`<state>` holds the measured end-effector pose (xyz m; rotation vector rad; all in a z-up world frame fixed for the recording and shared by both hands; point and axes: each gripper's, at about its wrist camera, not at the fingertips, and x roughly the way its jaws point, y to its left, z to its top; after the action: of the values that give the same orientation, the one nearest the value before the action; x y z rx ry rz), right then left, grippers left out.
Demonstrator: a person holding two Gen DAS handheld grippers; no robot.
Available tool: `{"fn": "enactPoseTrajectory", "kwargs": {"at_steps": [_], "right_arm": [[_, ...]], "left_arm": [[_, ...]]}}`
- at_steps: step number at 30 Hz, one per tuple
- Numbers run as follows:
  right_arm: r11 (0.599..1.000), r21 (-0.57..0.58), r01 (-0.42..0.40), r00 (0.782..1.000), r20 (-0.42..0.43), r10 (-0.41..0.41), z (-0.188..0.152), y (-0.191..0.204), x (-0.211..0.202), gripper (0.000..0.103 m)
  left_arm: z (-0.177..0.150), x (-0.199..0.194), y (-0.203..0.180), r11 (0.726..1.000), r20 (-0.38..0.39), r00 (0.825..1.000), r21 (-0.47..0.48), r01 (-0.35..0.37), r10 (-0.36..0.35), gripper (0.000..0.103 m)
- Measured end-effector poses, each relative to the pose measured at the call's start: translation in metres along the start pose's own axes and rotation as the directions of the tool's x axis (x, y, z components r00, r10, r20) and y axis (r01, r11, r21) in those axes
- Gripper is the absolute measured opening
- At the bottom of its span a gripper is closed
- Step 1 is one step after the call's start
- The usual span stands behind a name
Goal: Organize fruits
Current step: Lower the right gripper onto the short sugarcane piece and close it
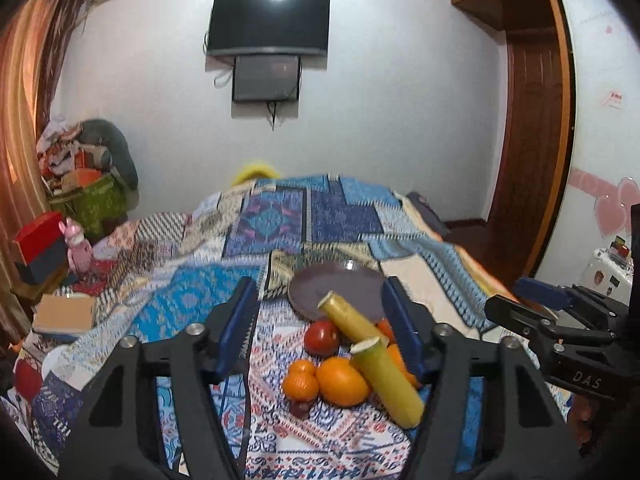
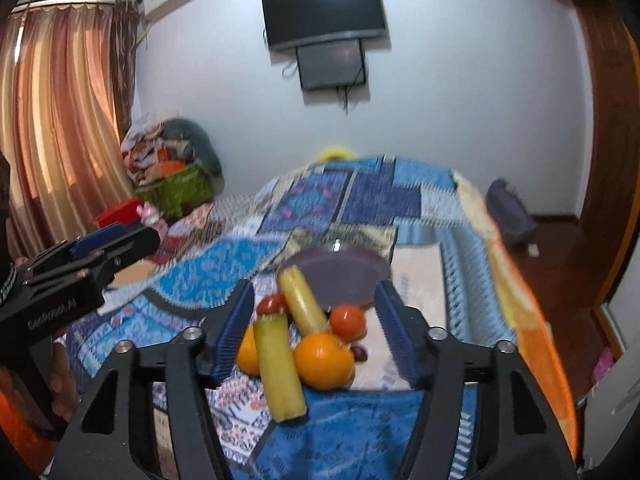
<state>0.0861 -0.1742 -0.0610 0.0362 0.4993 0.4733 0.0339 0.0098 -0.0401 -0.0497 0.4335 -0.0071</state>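
Both grippers, left [image 1: 320, 316] & right [image 2: 316, 316], have jaws spread wide w/ nothing held, hovering over the fruit pile [image 1: 348, 364] at frame centre. Purple plate [image 2: 340, 276] sits bare just behind the pile, bedspread [image 1: 276, 220] open beyond; bed edge drops at right of frame

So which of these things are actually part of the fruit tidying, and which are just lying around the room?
Part of the job:
- purple plate
- big orange
- two yellow-green stalks
- tomatoes
- small oranges
- left hand-held gripper, open
- right hand-held gripper, open

Just lying about:
- wall TV
- pink toy
- red box
- curtains
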Motion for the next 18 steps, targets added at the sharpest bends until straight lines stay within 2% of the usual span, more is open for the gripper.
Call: {"fn": "enactPoseTrajectory", "kwargs": {"at_steps": [5,10,18], "right_arm": [[0.999,0.011,-0.047,0.992,-0.115,0.048,-0.016,-0.006,0.024,0.043],[0.994,0.034,-0.099,0.969,-0.222,0.104,-0.030,-0.004,0.048,0.035],[0.984,0.042,-0.172,0.920,-0.351,0.176,-0.053,0.004,0.070,0.034]], "left_arm": [[-0.016,0.024,0.017,1.000,-0.109,0.994,-0.010,0.003,-0.004,0.048],[-0.036,0.047,0.033,0.999,-0.207,0.978,-0.036,0.016,-0.023,0.048],[-0.067,0.071,0.045,0.998,-0.329,0.943,-0.048,0.037,-0.051,0.048]]}}
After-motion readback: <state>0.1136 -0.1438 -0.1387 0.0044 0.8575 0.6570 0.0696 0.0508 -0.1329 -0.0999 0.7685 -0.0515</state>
